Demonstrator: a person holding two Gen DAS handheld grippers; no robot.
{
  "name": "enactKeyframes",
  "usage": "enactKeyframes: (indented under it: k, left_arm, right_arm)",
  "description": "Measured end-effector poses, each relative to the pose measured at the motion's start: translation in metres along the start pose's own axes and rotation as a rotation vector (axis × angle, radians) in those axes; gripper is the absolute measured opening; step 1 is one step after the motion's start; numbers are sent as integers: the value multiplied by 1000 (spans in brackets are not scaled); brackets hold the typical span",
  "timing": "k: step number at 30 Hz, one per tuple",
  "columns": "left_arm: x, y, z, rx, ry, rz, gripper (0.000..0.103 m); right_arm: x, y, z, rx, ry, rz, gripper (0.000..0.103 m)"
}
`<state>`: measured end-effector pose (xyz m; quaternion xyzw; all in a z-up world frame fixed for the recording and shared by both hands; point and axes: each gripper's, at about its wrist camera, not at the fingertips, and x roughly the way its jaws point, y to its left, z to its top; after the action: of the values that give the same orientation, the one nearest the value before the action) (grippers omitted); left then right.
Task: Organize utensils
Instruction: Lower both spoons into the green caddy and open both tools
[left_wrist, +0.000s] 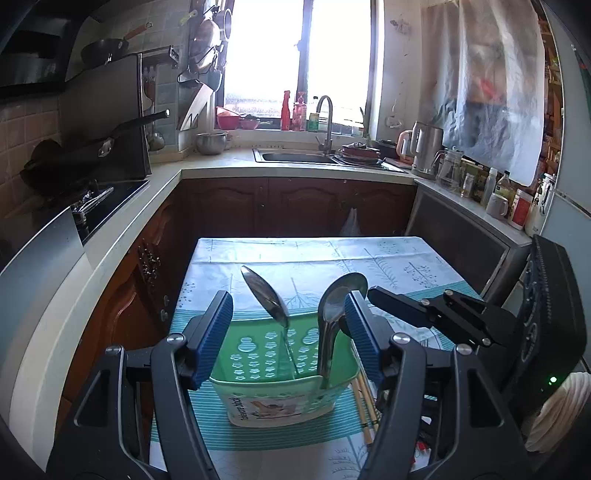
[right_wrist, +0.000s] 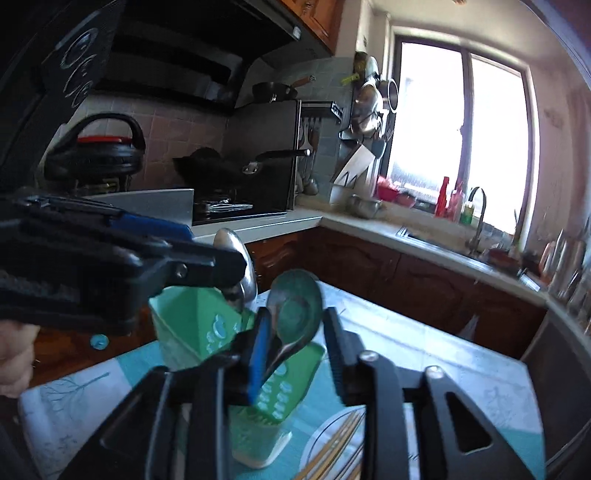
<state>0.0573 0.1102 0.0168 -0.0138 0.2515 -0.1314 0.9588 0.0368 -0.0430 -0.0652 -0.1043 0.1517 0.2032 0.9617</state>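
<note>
- Standing in the green utensil caddy (left_wrist: 280, 373) at lower centre of the left wrist view are two metal spoons – a slim spoon (left_wrist: 264, 295) leaning left and a wide spoon (left_wrist: 338, 306) leaning right.
- The left gripper (left_wrist: 288, 332) is spread wide, its blue pads either side of the caddy, pinching nothing.
- The right gripper (right_wrist: 295, 343) is parted too; the wide spoon's bowl sits between its pads, seemingly released.
- Left to do, by my reckoning – the wooden chopsticks (right_wrist: 332, 446) on a plate (right_wrist: 317, 435) at lower centre of the right wrist view.
</note>
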Motion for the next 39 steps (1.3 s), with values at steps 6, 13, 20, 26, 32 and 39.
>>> enactKeyframes:
  k: [6,13,20,26,32,39]
  left_arm:
    - [-4,-2,0,-2,-1,4,61]
    - [-3,2,0,-11,14,15,61]
    - [0,7,-2,-17,15,25,61]
    - [5,18,-9,-45,31,38,61]
    - [9,24,-18,-68,59,40,61]
    - [9,17,-27,-75,74,31,66]
  right_arm:
    - [5,-8,1,24,34,-5,32]
    - [24,-31,8,139,78,61,32]
    - [18,-27,13,81,27,32,2]
    - [-4,10,2,-144,-121,-96,2]
    - [4,35,-15,-282,-66,-92,4]
    - [-11,16,-18,-131,-23,-18,36]
